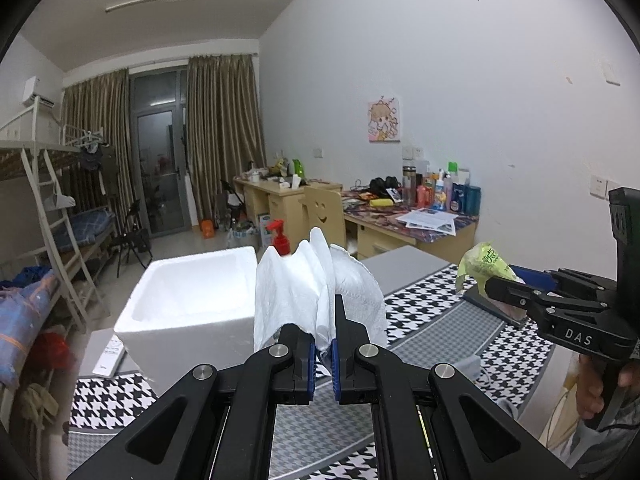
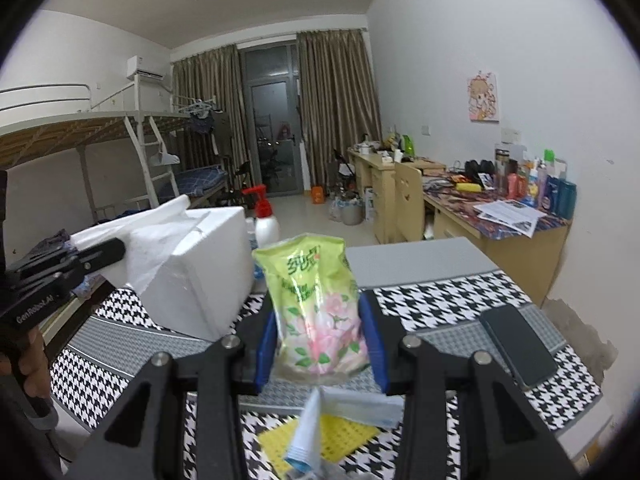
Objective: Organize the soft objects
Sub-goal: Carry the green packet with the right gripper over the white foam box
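Nearest, the left gripper (image 1: 322, 354) is pinched tight on a crumpled white paper tissue (image 1: 316, 292), which stands up in loose folds above its blue pads and is lifted clear of the houndstooth tablecloth (image 1: 432, 320). The right gripper (image 2: 320, 354) is clamped on a green floral tissue pack (image 2: 316, 308), its jaws pressing the soft sides inward; the pack is also off the table. Below that gripper lie a blue-and-white sachet (image 2: 308, 432) and a yellow mesh cloth (image 2: 340, 436) on the tablecloth, and a dark phone (image 2: 518, 344) lies to its right.

Just beyond the tissue sits the open white foam box (image 1: 192, 300), which looks the likely place for the soft things. I would carry the tissue over the box's near wall, lower it well inside before letting go, so the light sheet does not drape over the rim. The pack should follow, held level, with the two tools kept apart over the opening.

Behind the box stands a red-capped pump bottle (image 2: 262, 216); keep clear of it.
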The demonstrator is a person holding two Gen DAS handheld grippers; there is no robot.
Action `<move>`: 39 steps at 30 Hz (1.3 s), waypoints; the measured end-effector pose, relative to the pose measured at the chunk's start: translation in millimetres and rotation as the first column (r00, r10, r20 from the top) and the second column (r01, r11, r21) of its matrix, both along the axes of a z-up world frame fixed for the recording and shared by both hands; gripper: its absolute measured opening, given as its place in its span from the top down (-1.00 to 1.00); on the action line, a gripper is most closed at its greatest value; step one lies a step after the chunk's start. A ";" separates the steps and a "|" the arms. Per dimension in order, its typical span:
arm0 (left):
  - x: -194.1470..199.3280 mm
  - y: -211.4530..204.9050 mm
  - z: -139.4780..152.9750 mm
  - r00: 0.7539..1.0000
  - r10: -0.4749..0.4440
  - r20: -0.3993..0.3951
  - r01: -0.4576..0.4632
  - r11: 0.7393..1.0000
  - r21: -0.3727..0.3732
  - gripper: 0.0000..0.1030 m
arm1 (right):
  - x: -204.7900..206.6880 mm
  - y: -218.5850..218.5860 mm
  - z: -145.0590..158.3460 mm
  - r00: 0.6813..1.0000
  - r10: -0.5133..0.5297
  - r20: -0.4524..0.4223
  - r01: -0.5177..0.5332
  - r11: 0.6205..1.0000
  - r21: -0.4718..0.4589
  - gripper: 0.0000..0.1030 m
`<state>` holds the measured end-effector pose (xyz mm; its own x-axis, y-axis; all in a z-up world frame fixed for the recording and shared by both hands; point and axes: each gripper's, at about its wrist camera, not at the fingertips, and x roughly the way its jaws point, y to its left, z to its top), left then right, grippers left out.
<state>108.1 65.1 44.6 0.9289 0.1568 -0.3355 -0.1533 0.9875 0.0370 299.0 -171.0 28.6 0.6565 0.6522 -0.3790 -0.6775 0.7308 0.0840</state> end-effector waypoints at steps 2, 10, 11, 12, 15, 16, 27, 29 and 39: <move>0.6 2.0 2.9 1.000 0.005 0.006 -0.005 1.000 0.006 0.88 | 0.0 5.3 3.2 1.000 0.010 0.002 -0.010 1.000 0.005 0.15; 5.0 12.0 11.7 0.999 0.022 0.034 -0.023 1.000 0.010 0.88 | 1.3 24.4 15.0 0.999 0.036 0.013 -0.036 0.999 0.016 0.15; 5.4 13.1 12.1 0.999 0.026 0.035 -0.027 1.000 0.010 0.88 | 2.0 26.9 16.9 0.999 0.035 0.015 -0.036 0.999 0.016 0.15; 5.9 14.1 12.5 0.999 0.031 0.037 -0.031 0.999 0.011 0.88 | 2.1 28.9 18.3 0.999 0.038 0.018 -0.038 0.999 0.016 0.15; 6.8 18.9 14.6 0.998 0.040 0.042 -0.040 0.999 0.006 0.88 | 2.0 34.4 22.2 0.999 0.042 0.028 -0.043 0.999 0.015 0.15; 7.5 20.5 15.5 0.998 0.040 0.043 -0.040 0.999 0.006 0.88 | 1.9 36.3 23.5 0.999 0.043 0.029 -0.043 0.999 0.016 0.15; 11.6 31.8 29.8 0.993 0.084 0.079 -0.085 0.996 0.016 0.88 | 5.9 64.5 40.2 0.996 0.080 0.041 -0.081 0.997 0.011 0.15; 12.5 35.1 32.1 0.992 0.097 0.086 -0.099 0.995 0.010 0.88 | 6.8 70.1 43.2 0.996 0.081 0.044 -0.081 0.997 0.010 0.15; 21.6 48.8 39.0 0.981 0.174 0.085 -0.175 0.984 0.012 0.88 | 4.2 95.3 59.5 0.990 0.119 0.069 -0.119 0.993 -0.008 0.15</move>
